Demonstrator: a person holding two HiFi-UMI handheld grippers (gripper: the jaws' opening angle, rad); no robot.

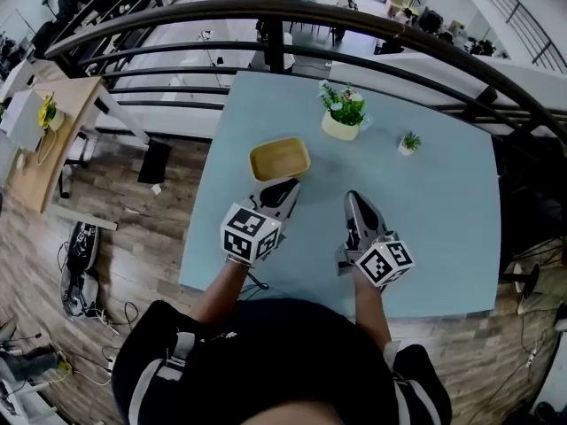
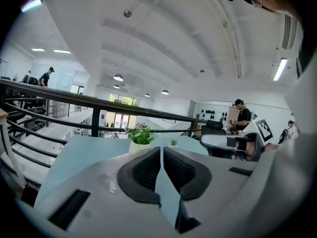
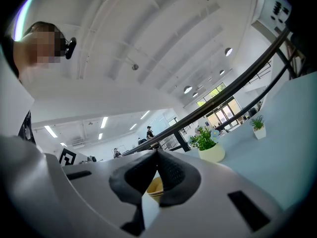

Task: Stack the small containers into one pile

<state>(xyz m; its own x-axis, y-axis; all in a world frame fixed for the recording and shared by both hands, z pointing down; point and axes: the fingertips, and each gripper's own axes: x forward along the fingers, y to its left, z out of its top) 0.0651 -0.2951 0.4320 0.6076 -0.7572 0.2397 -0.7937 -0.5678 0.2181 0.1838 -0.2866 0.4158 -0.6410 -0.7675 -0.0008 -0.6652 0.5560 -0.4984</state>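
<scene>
**Item:** pile of small containers [image 1: 279, 159]. Tan, shallow, rounded-square, with a smooth rim. The right gripper view shows layered rims, which suggests several are nested; the count is unclear.
**Location:** on the pale blue table [image 1: 443, 228], near the flowering pot plant [image 1: 342, 113], left of it and on the person's side.
**Status:** no loose container is visible, so stacking is judged complete.
**Tools:** left gripper [image 1: 285, 184], jaws together and empty, just short of the pile; right gripper [image 1: 353, 197], jaws together and empty, on the plant's near side.

Open-plan office, mezzanine railing [image 1: 266, 7], wooden desk [image 1: 62, 122], ceiling strip lights [image 2: 280, 69]
</scene>
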